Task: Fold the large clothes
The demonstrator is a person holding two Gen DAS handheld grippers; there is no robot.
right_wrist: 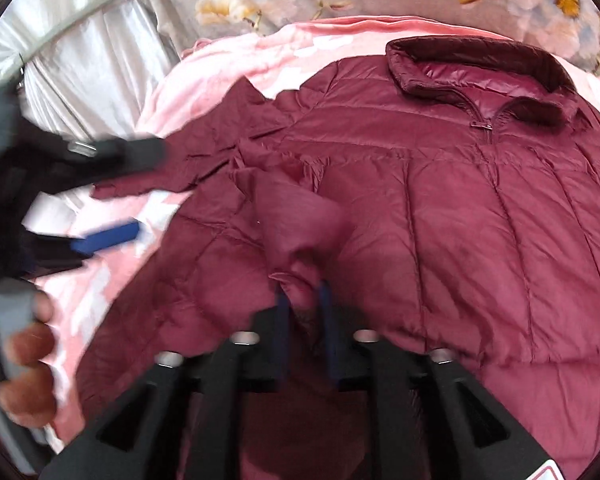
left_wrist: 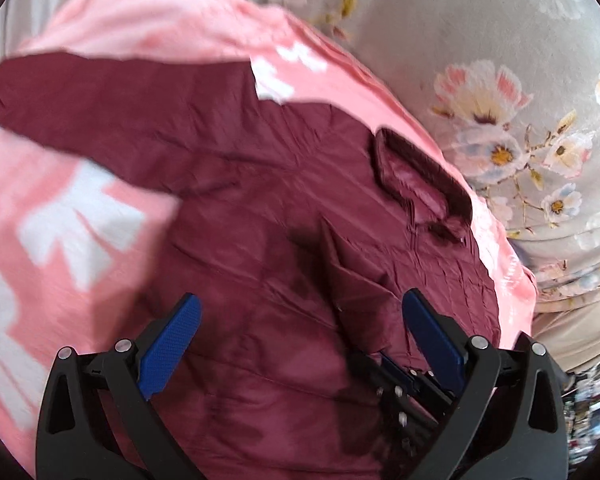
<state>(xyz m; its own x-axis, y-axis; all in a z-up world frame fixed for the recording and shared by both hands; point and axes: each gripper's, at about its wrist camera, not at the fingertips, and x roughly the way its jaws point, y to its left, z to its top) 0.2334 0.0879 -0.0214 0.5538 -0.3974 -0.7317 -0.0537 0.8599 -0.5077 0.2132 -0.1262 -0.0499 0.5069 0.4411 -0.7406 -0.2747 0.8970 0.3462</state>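
black gripper (left_wrist: 300, 316) arms, blue textured pads (left_wrist: 172, 346), silver screws.

pink blanket (left_wrist: 60, 208), grey floral bedsheet (left_wrist: 500, 80), silvery curtain (right_wrist: 80, 52)

Floral bed (left_wrist: 480, 40), pink blanket (left_wrist: 60, 208), maroon jacket (right_wrist: 480, 220)

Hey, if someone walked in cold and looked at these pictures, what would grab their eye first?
A big maroon puffer jacket fills the middle, spread front-up on a pink blanket, its collar at the far end. The right claw has a bunched fold of its fabric between its pads, while the left claw hangs wide open above the jacket. A grey floral bedsheet lies beyond.
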